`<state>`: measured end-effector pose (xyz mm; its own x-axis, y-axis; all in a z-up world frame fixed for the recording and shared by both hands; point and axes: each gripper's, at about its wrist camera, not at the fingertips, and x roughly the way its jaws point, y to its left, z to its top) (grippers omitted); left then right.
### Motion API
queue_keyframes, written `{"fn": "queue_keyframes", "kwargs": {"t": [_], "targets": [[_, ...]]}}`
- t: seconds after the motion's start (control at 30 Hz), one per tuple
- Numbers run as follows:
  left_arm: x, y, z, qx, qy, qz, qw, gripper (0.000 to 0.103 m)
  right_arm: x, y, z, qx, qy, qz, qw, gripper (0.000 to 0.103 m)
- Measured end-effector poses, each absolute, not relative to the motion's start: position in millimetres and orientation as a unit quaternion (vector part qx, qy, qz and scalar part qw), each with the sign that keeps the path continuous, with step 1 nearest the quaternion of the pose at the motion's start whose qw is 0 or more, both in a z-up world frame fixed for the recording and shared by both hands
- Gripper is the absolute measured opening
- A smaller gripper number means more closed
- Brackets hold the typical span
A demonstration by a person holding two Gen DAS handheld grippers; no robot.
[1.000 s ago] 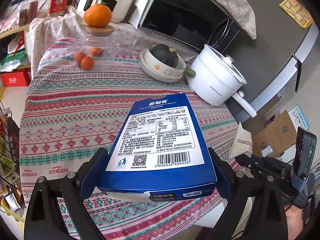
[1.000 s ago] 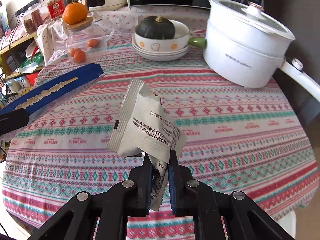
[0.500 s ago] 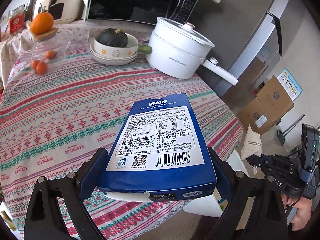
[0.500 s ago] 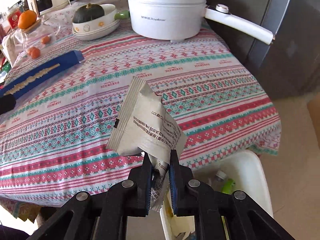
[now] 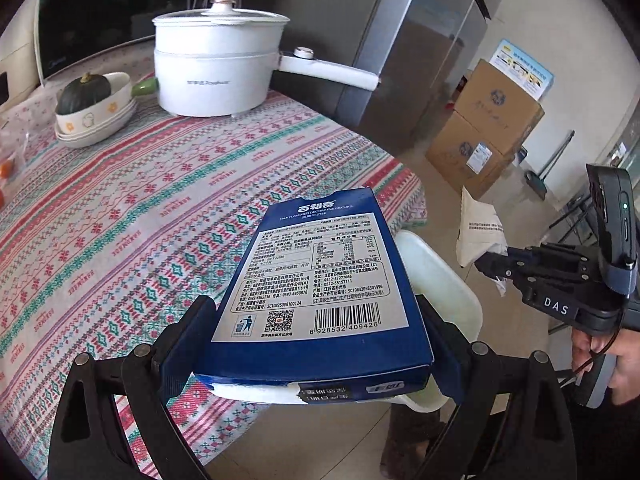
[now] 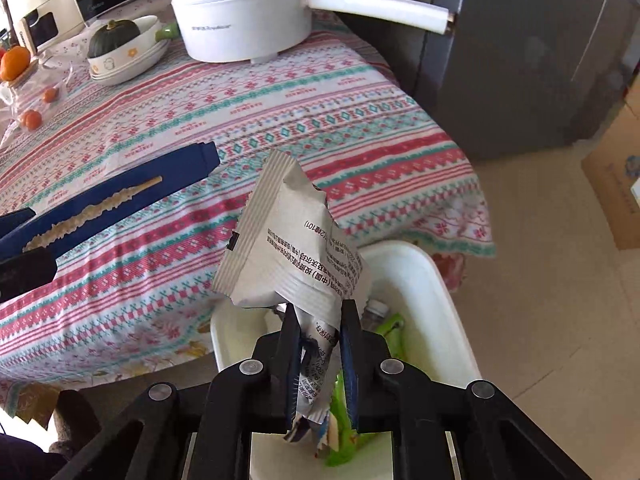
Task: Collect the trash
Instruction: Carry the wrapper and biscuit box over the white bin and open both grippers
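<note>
We see a flat blue cardboard biscuit box (image 5: 320, 280) lying level between blue gripper pads, its white label panel with barcode and QR code turned up, its far end over the table edge. A crumpled white foil snack wrapper (image 6: 288, 236) printed with black text stands upright, pinched at its lower end, above a white plastic trash bin (image 6: 432, 280) beside the table. In the bin we make out a clear plastic bottle (image 6: 374, 310) and green packaging (image 6: 390, 330).
</note>
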<state>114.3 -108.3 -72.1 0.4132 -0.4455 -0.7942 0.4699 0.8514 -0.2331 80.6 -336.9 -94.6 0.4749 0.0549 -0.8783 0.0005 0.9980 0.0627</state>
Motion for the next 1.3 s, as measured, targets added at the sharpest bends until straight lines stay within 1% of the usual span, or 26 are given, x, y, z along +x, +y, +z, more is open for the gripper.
{"fn": "queue_keyframes", "kwargs": {"t": [0.4,0.7,0.8,0.9,0.97,1.3], "targets": [[83,-180,-109,0.094,0.480,-0.321,0.811,0.097,48,-405,-108,0.061,0.527,-0.026,0.848,0.017],[77,-221,-134,0.126,0.484,-0.367,0.784,0.097,42,-421,-114,0.076,0.535,-0.038,0.840,0.019],[76,-230,-146,0.137,0.501,-0.384,0.763,0.097,43,-423,-115,0.078,0.536,-0.039,0.840,0.021],[74,-233,-160,0.151,0.518,-0.383,0.750,0.098,44,-423,-117,0.077,0.540,-0.040,0.838,0.022],[74,-233,-165,0.159,0.525,-0.376,0.747,0.103,46,-422,-119,0.077,0.543,-0.038,0.835,0.024],[89,-203,-154,0.138,0.529,-0.335,0.767,0.103,50,-413,-120,0.076,0.548,-0.027,0.832,0.025]]}}
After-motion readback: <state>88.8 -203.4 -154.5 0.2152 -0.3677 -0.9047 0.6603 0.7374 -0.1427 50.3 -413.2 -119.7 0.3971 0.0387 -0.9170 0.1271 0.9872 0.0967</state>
